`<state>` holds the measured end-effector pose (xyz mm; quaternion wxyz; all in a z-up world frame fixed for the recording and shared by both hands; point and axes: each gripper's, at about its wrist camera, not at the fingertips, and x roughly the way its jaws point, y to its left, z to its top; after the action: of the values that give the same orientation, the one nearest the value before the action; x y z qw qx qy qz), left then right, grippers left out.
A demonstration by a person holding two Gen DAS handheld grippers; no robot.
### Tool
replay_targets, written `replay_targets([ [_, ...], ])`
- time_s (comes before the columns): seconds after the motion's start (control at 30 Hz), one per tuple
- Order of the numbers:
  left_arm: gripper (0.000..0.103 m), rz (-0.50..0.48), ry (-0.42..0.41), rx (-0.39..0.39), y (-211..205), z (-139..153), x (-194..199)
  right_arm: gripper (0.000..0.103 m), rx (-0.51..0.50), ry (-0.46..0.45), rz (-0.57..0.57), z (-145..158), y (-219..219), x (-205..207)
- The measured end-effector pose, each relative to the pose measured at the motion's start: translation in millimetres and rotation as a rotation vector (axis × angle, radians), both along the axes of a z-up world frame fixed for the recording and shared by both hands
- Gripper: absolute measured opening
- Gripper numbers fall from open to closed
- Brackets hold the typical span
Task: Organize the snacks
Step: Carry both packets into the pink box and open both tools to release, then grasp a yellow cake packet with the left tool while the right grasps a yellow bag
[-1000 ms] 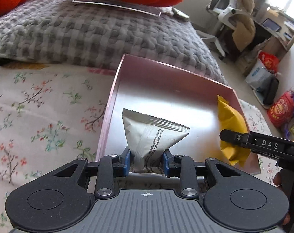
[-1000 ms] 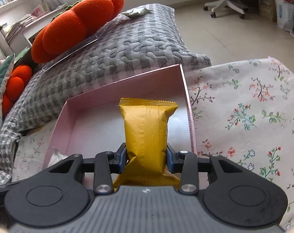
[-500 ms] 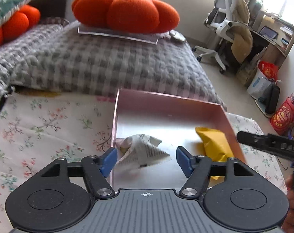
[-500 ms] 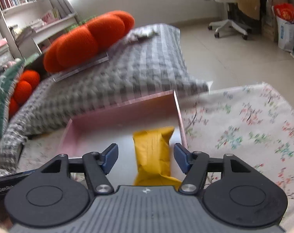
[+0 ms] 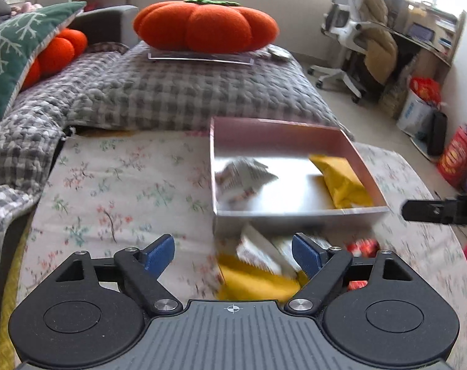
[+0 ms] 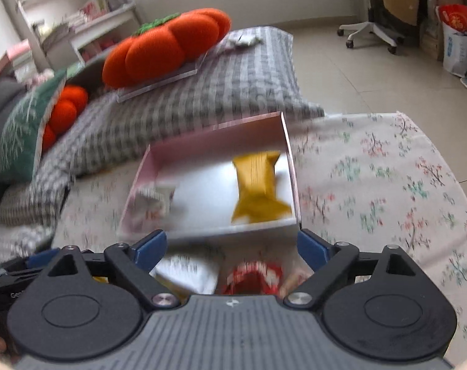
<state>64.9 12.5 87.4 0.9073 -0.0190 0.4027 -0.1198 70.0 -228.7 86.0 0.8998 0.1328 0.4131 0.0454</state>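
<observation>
Left gripper [image 5: 232, 254] and right gripper [image 6: 232, 246] spread wide, jaws just opened, nothing pinched. Loose packets blurred beneath. Beyond, shallow pink cardboard box [image 5: 295, 213] on floral cloth holds yellow foil snack packet [image 6: 258, 189], long axis pointing away, and crumpled white printed packet [image 5: 244, 177] at left.

Both hand-held grippers are letting go and pulling back. The left hand-held gripper [image 5: 233, 252] is spreading its jaws, with nothing between them now, leaving the white packet [image 5: 244, 176] lying in the pink box [image 5: 295, 214]. The right hand-held gripper [image 6: 232, 246] is spreading too, with the yellow packet [image 6: 258, 189] lying free in the box. More packets [image 5: 258, 265], blurred, are coming into view nearer than the box, seemingly on the floral cloth [image 5: 125, 185].
</observation>
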Motion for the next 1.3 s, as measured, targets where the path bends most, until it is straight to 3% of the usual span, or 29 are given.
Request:
replay_targets([
  [0.07,0.089,-0.023,-0.001,0.008,-2.6,-3.0,-11.5,0.092,-0.014,0.005,0.014,-0.2,4.8,-7.2],
  [0.23,0.089,-0.072,0.002,0.051,-12.5,-8.7,-24.0,0.092,0.097,0.053,0.011,-5.1,0.6,-14.6],
  [0.33,0.090,-0.097,-0.012,0.045,-11.7,-6.7,-25.6,0.092,0.096,0.085,-0.010,-10.6,0.1,-18.8],
  [0.53,0.090,-0.083,0.014,0.052,-1.5,-12.4,-28.8,0.092,0.173,0.149,-0.080,-18.0,-12.3,-23.0],
  [0.67,0.090,-0.078,0.037,0.058,2.0,-17.5,-29.1,0.093,0.147,0.181,-0.078,-24.6,-6.4,-26.9],
  [0.83,0.090,-0.092,0.037,0.057,-2.4,-15.7,-30.0,0.093,0.185,0.277,-0.114,-43.3,-5.5,-23.0],
  [1.3,0.090,-0.117,0.128,0.127,-16.5,-52.8,-25.9,0.090,0.156,0.298,-0.253,-53.5,-22.3,-25.4],
])
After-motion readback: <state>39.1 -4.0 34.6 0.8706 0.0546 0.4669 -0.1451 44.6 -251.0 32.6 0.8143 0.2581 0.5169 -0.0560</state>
